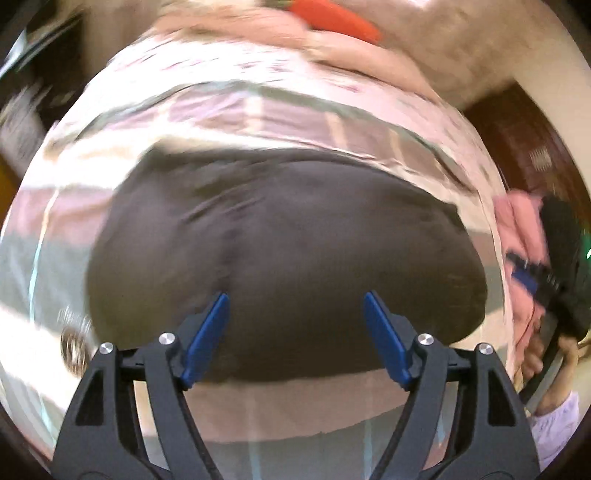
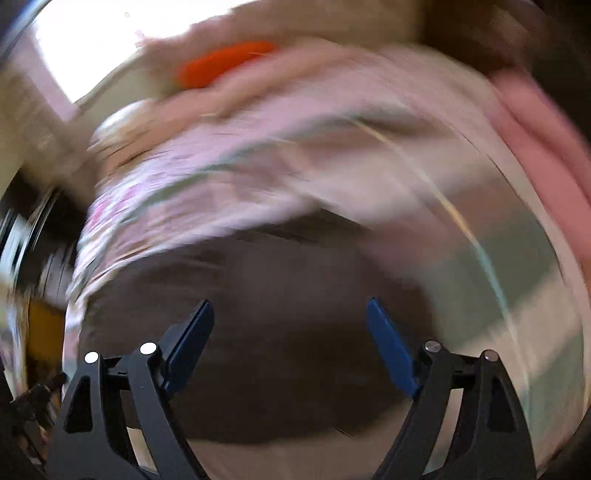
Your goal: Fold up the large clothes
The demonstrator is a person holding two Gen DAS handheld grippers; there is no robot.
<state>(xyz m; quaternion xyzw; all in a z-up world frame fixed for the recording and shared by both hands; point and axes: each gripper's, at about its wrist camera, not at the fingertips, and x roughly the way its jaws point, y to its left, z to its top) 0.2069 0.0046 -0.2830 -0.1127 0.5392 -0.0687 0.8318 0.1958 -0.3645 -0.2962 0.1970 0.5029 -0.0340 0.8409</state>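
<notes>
Pink-and-grey striped bedding [image 1: 295, 110] covers the whole work surface, with a pile of pinkish cloth and one orange object [image 1: 336, 16] at its far edge. On it lies one dark garment [image 1: 280, 240], already gathered into a broad rounded slab, its long axis running left to right across both views. From the left gripper [image 1: 295, 306] it sits straight ahead and just below, the blue fingers [image 1: 207, 336] spread wide over its near half with nothing between them. The right gripper [image 2: 290, 314] is likewise spread wide and empty over the same dark cloth, though that view is badly smeared and I cannot tell how close it hangs. The left looks to me the better centred for the next grab. Two grippers, one garment. At the left view's right edge a hand [image 1: 550, 373] holds the other tool.
</notes>
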